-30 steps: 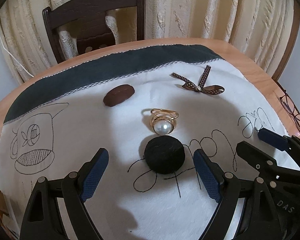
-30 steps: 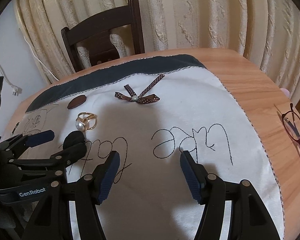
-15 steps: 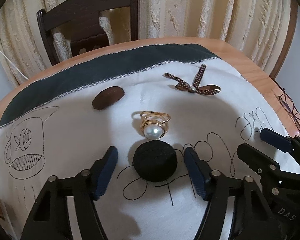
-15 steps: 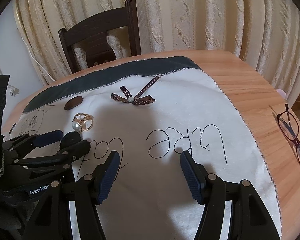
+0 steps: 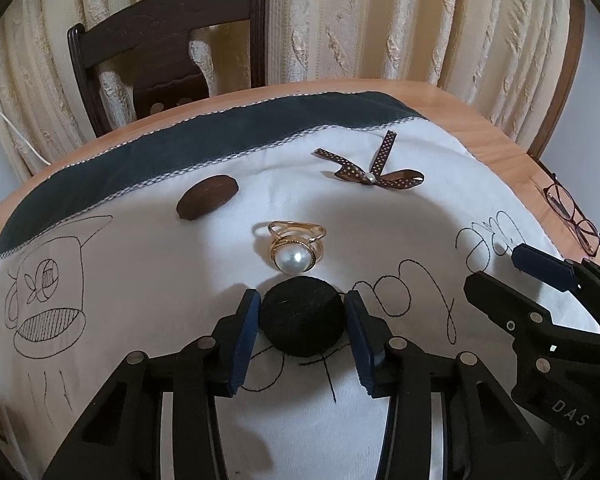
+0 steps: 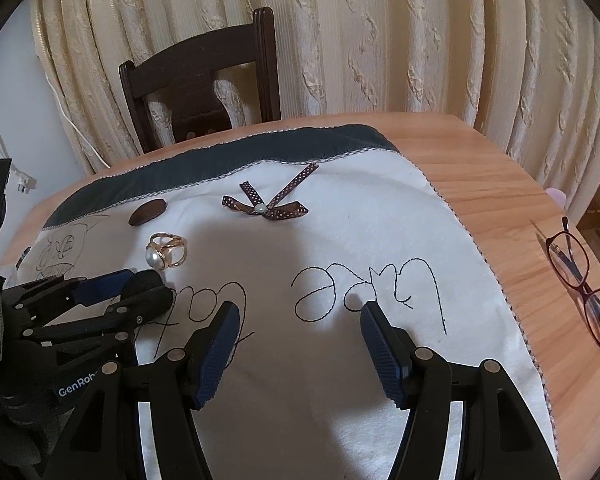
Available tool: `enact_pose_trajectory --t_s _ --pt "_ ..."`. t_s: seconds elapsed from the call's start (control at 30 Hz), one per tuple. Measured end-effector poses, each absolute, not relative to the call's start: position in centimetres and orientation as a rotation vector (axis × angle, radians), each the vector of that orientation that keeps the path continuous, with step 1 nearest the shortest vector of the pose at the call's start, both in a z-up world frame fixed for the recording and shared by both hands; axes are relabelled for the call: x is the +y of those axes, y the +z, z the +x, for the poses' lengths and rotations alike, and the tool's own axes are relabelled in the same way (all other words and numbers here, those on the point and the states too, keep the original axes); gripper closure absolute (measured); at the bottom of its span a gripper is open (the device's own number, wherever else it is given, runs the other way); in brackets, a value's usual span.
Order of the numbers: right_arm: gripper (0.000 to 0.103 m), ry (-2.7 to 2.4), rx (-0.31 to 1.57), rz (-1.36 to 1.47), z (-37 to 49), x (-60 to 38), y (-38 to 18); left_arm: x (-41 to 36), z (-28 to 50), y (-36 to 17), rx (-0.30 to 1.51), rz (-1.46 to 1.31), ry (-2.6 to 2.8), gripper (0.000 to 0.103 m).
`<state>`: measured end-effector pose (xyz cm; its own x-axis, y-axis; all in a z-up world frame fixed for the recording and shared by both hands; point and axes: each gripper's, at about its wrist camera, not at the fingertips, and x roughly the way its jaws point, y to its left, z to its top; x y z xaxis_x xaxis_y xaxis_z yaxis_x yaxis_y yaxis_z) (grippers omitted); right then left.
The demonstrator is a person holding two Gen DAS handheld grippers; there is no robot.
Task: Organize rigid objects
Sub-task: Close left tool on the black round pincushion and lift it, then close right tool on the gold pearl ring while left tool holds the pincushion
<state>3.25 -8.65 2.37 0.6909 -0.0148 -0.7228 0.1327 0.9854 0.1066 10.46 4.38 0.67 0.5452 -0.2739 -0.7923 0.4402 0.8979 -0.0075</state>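
While I have the left tongs [image 5: 302, 330] closed in around the black fabric-covered button [image 5: 301, 322], their blue pads sit at its two sides, touching or nearly so; whether they are truly biting I cannot tell. It lies on the white embroidered cloth [image 5: 140, 264], directly between the fingers, with the pearl ring [image 5: 294, 248] just ahead of the tips. I judge the button light, stiff at its core, with a slightly yielding cover that should not slip; gripping across its widest part looks right. My right tongs [image 6: 298, 344] hang released and empty over the stitched lettering.
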Motion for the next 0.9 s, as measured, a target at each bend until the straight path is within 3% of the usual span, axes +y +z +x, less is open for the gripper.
enact_pose_trajectory --t_s 0.9 --pt "0.037 -0.066 0.732 0.077 2.3 -6.9 3.3 8.6 6.4 3.2 0.834 0.157 -0.362 0.059"
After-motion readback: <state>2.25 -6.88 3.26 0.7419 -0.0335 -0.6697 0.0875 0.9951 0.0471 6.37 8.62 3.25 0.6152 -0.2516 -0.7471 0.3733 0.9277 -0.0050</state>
